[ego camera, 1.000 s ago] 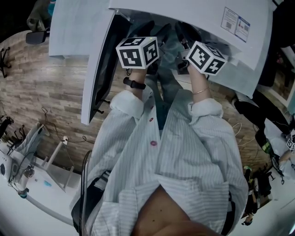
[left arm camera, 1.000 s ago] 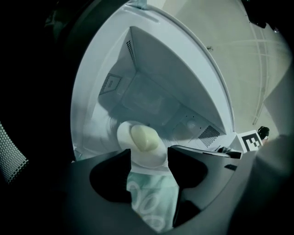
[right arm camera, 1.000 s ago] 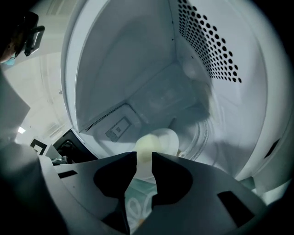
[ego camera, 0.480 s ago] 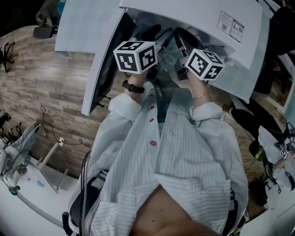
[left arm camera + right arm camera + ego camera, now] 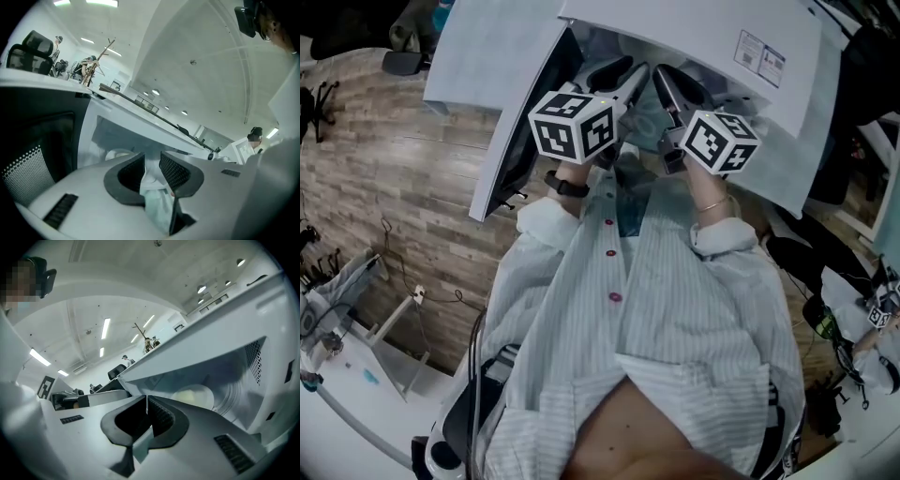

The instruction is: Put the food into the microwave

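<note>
Turntable (image 5: 192, 397) unseen overhead, left hand-held gripper (image 5: 152, 158), right hand-held gripper (image 5: 147, 401) closing on pale wrapper (image 5: 157, 208)

Surroundings: wood-plank floor (image 5: 394, 187) beside a white bench (image 5: 366, 403) carrying cables, black office chair (image 5: 30, 49) and coat stand (image 5: 96, 63) behind, ceiling strip lights (image 5: 105, 328) lit.

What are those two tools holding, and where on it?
A thin, pale green sheet, of what kind I cannot tell. Both tools' jaws are closing on it: the right tool pinches one edge, the left tool a looser fold.
</note>
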Available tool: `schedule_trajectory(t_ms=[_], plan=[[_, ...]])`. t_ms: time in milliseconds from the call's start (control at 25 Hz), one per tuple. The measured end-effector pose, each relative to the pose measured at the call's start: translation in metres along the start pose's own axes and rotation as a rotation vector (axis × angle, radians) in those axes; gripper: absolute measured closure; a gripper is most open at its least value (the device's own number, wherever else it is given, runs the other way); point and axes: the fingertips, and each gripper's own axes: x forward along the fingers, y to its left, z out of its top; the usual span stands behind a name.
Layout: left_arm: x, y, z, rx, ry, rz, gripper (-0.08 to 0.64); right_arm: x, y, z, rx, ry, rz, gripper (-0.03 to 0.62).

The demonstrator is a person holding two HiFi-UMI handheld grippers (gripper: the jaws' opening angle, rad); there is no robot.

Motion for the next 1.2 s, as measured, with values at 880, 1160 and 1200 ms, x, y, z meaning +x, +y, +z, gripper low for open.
schedule_trajectory(t_ms=[880, 1160, 1200], plan=[[-0.041, -0.051, 0.023, 0.166, -0.064, -0.061, 0.552, -0.036, 0.062, 0.031, -0.069, -0.068, 0.115, 0.56], [-0.045, -0.073, 0.033, 0.168, -0.066, -0.105, 0.552, -0.057, 0.073, 0.053, -0.091, -0.117, 0.143, 0.56], [-0.045, -0.076, 0.034, 0.17, -0.067, -0.108, 0.552, -0.06, 0.074, 0.056, -0.092, -0.124, 0.147, 0.56]])
